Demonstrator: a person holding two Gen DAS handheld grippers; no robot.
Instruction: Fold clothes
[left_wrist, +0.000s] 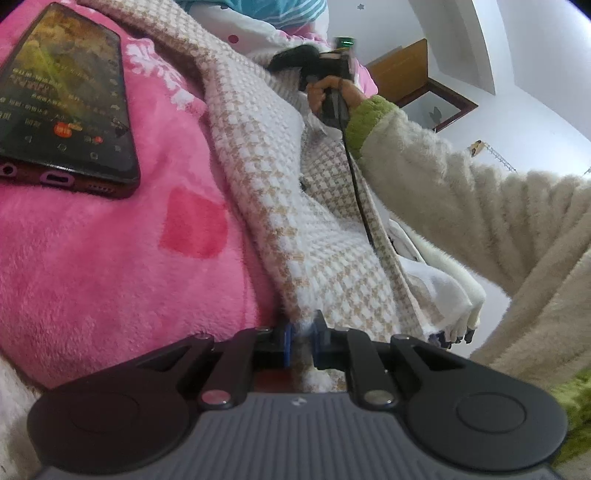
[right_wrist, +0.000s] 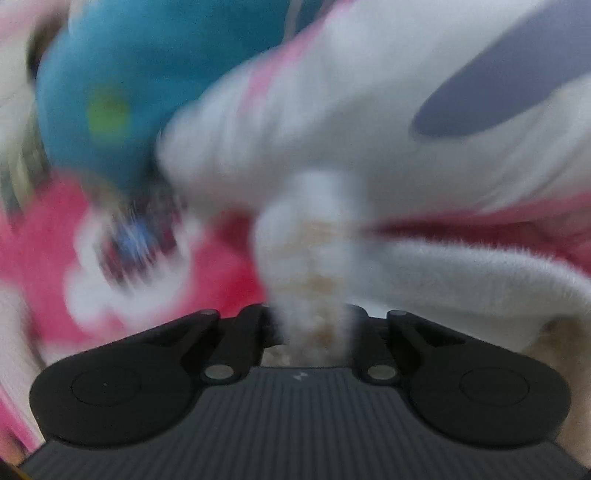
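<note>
The beige-and-white houndstooth woven garment lies stretched over a pink fleece blanket on what seems to be a bed, running as a long band from the lower middle of the left wrist view up toward the far top. The left gripper is closed on its near edge, cloth pinched between the blue pads. The right gripper is clamped on a bunched tuft of the same beige-white cloth, though that view is heavily blurred; in the left view the person's hand, in a fluffy cream sleeve with a green cuff, holds it at the garment's far end. Holding both ends probably keeps the cloth taut along its long axis, ready for one end to be brought over the other. That axis points away from the left gripper, tilting slightly leftward toward the top. A dark smartphone with a lit screen rests on the blanket to the left, apart from the garment.
</note>
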